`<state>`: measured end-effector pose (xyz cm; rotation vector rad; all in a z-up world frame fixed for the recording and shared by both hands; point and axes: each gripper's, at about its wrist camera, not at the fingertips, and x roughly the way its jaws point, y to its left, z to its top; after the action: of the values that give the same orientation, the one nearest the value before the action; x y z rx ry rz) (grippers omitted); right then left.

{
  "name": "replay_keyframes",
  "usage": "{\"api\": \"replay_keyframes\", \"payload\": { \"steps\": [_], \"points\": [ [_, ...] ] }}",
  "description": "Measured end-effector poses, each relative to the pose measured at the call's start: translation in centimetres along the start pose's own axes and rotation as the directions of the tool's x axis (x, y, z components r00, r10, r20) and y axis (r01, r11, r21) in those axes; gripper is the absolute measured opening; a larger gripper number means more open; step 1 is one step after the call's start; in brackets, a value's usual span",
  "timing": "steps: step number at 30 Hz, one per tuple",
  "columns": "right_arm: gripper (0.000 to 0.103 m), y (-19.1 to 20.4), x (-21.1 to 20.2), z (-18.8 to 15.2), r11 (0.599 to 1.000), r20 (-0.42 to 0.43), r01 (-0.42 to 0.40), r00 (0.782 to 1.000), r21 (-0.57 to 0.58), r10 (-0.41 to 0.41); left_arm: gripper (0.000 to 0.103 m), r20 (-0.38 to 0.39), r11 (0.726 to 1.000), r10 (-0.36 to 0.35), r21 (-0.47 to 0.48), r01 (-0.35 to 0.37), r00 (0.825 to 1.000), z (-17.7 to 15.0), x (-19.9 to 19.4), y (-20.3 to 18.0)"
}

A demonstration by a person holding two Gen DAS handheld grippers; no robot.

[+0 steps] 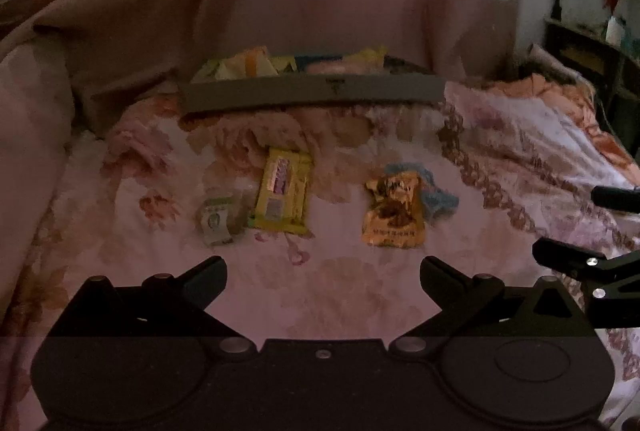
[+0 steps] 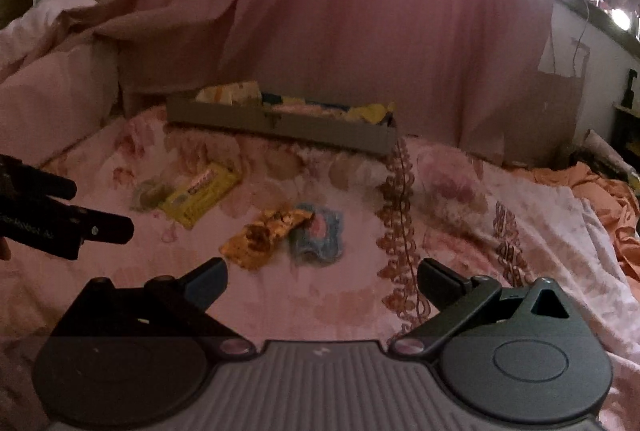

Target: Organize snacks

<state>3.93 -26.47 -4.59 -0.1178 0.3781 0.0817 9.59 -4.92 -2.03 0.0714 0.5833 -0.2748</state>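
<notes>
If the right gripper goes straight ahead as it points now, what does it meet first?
Probably the blue packet, with the orange snack packet overlapping it on the left. The right gripper is open; depth is uncertain.

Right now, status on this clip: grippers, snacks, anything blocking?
Left gripper and right gripper open, empty. Yellow wrapped bar and orange crinkled packet loose on floral bedspread; grey tray beyond. Path unobstructed.

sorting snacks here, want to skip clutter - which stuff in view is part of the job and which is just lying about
Part of the job:
yellow packet
orange packet
small green packet
blue packet
grey tray, already holding snacks

Just lying about:
floral bedspread
pink curtain
pillow
</notes>
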Motion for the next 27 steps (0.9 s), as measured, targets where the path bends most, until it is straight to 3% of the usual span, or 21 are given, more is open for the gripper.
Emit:
{"api": "replay_keyframes", "payload": {
  "steps": [16,27],
  "points": [
    [0.103,-1.1,2.4,-0.7,0.998,-0.093,0.026,0.995,0.05,-0.021,0.102,-0.099,0.998,-0.013,0.062,0.019,0.995,2.3,5.0,-1.8],
    [0.103,-1.9,3.7,-1.0,0.996,-0.132,0.06,0.99,0.062,-0.051,0.102,-0.14,0.999,-0.041,0.022,0.044,0.989,3.4,9.2,-3.2]
  ]
}}
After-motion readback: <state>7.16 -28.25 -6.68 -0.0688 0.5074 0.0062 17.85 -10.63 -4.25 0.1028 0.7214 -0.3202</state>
